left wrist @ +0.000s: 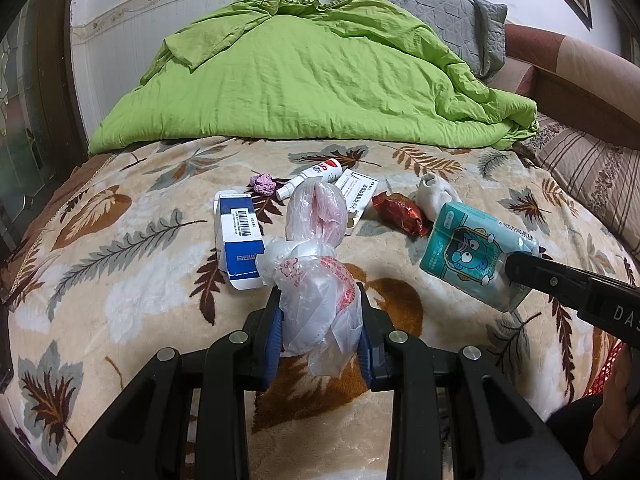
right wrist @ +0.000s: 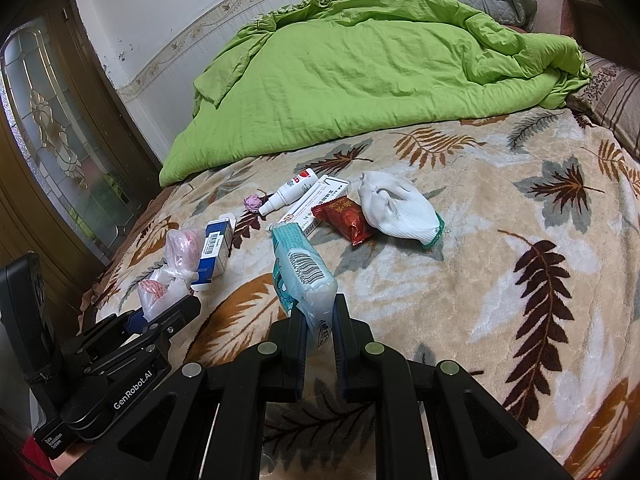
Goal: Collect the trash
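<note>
My left gripper [left wrist: 318, 312] is shut on a clear plastic bag [left wrist: 316, 248] with red print, held above the leaf-patterned blanket; it also shows in the right wrist view [right wrist: 168, 280]. My right gripper [right wrist: 320, 316] is shut on a teal tissue pack [right wrist: 300, 272], lifted off the bed, seen in the left wrist view [left wrist: 472, 256] to the right of the bag. On the blanket lie a blue-and-white box [left wrist: 238, 236], a red snack wrapper [left wrist: 398, 208], a white spray bottle [left wrist: 312, 178], a white medicine box [left wrist: 358, 194], a pink paper ball [left wrist: 262, 183] and a white glove [right wrist: 400, 208].
A green duvet [left wrist: 304, 80] is heaped across the far half of the bed, with a grey pillow [left wrist: 440, 8] behind it. A wooden door with patterned glass [right wrist: 60, 152] stands at the left. A striped cushion [left wrist: 592, 168] lies at the right edge.
</note>
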The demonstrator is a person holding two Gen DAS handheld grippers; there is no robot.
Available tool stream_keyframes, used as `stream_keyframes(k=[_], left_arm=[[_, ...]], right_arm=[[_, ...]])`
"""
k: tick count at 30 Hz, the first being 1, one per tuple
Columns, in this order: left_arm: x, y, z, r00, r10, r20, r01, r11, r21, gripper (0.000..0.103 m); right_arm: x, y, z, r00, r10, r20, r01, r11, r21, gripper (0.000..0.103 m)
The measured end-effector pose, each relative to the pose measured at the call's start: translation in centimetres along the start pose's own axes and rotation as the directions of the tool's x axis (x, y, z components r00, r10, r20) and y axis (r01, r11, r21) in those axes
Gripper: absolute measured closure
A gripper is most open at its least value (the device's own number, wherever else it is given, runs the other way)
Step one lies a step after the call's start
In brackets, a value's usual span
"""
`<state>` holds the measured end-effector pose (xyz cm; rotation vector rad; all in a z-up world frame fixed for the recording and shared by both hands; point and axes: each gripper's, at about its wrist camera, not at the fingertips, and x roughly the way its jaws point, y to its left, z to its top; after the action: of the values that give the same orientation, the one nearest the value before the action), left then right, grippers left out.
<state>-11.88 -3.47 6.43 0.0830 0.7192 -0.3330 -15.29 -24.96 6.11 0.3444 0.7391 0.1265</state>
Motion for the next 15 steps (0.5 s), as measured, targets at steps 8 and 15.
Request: stream_keyframes(k=[8, 15], left_arm=[[-0.03, -0.06, -0.02, 1.0, 0.001, 0.0, -0.001, 1.0, 0.001, 0.073], [-0.05, -0.11, -0.02, 1.0, 0.002, 0.0, -0.002, 1.0, 0.002, 0.073]], right_arm=[[0.0, 0.0, -0.02, 1.0, 0.0, 0.0, 0.0, 1.0, 0.0, 0.09], [0.0, -0.02, -0.01, 1.0, 0.001, 0.0, -0.001, 1.0, 0.0, 0.09]])
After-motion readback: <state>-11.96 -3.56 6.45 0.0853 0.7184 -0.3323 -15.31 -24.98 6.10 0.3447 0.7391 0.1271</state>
